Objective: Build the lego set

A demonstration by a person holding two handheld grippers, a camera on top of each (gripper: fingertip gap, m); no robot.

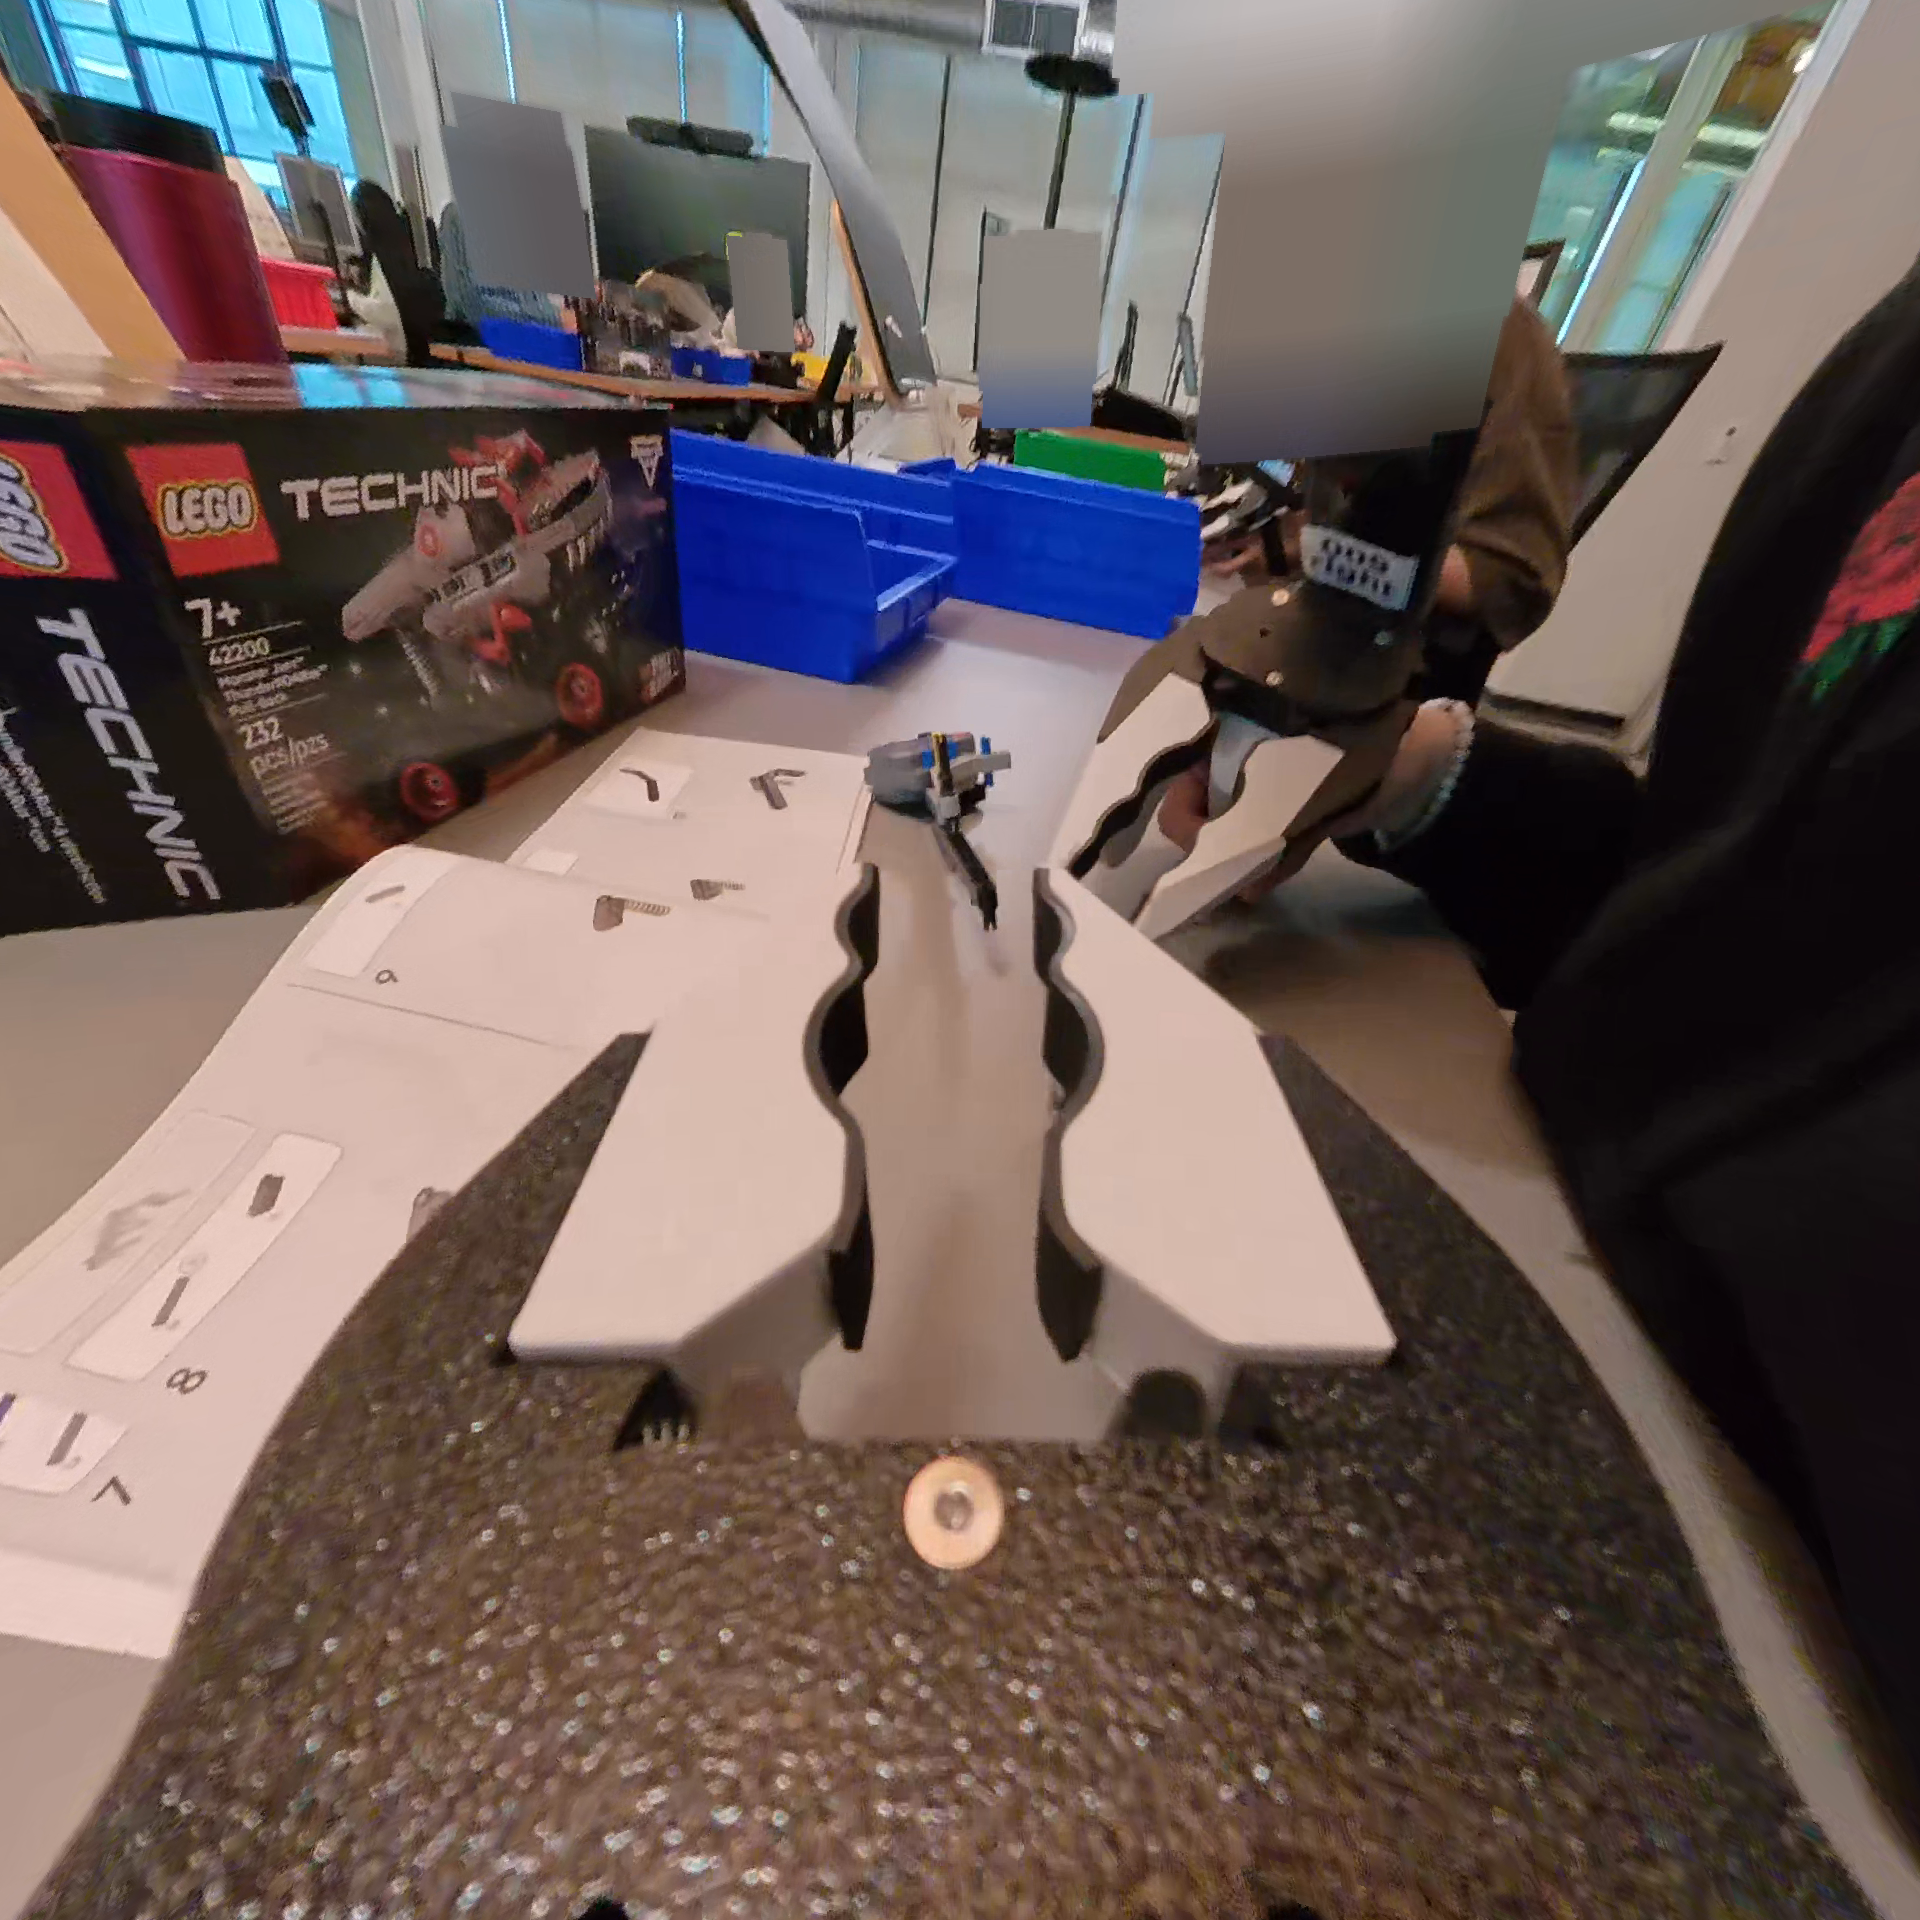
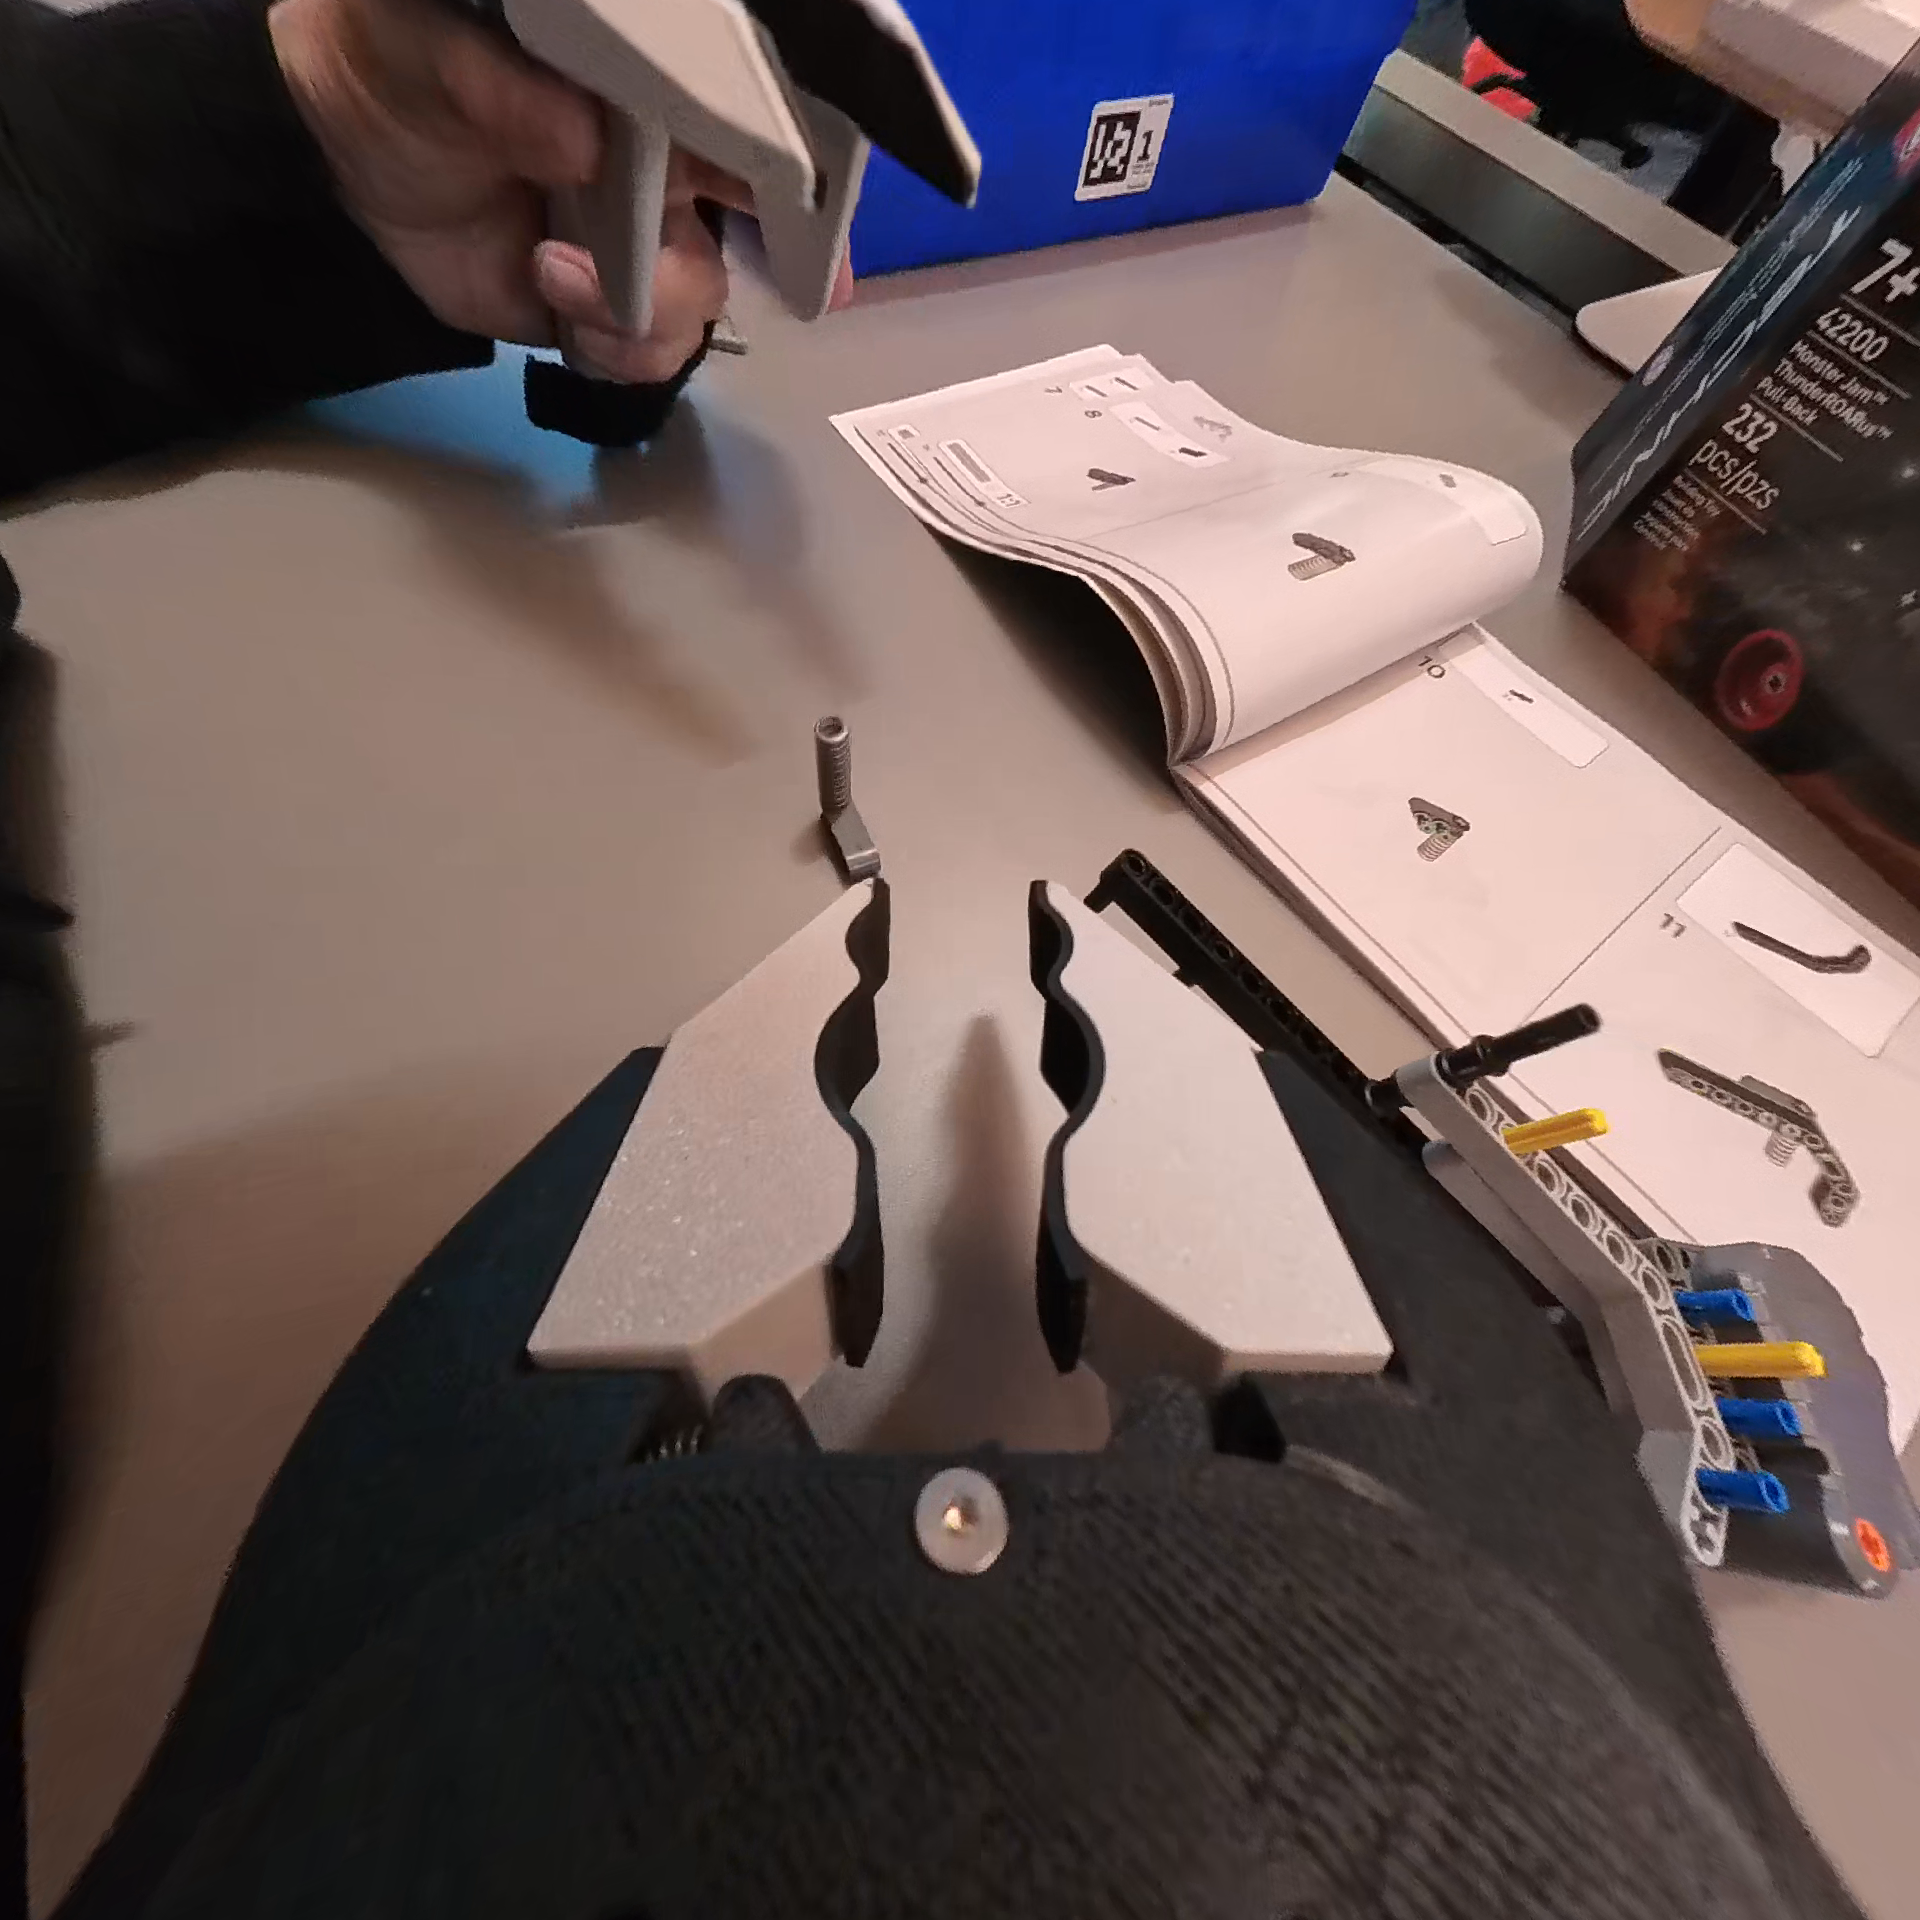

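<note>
both claws stood released: right gripper point(image 2: 958, 894) just behind the small grey spring piece point(image 2: 844, 800), left gripper point(image 1: 956, 883) perhaps short of the half-built model point(image 1: 940, 774).

Open-plan office or lab workspace: far rows of desks with dark flat monitors point(image 1: 696, 213), blue plastic parts bins point(image 1: 810, 582), large industrial windows point(image 1: 166, 73), exposed ceiling ducts.

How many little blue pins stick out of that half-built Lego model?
3 blue pins show in the right wrist view: top, middle, bottom, along the Lego model's side. Others may be hidden.
</note>
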